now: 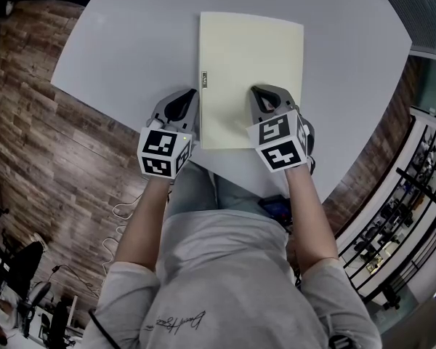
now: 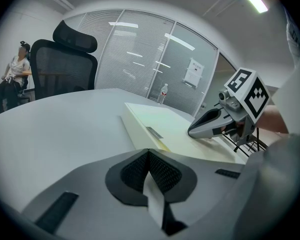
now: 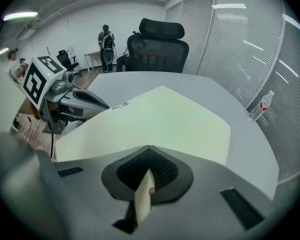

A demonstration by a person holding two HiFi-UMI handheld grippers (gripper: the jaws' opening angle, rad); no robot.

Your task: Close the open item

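Head view is showing a pale yellow folder (image 1: pixel 251 71) lying flat on the grey table (image 1: pixel 123 42), its near edge sitting close to the table's near edge, directly in front of the person. Its cover is lying level with nothing standing up, so the closing is judged to be essentially done; at most a final press on the cover may be remaining. The left gripper (image 1: pixel 191 94) is sitting just beside the folder's left edge, its jaws together with nothing between them. The right gripper (image 1: pixel 256 91) is sitting over the cover towards its near edge, jaws likewise together and gripping nothing. A small dark tag (image 1: pixel 203 78) is showing at the folder's left edge.
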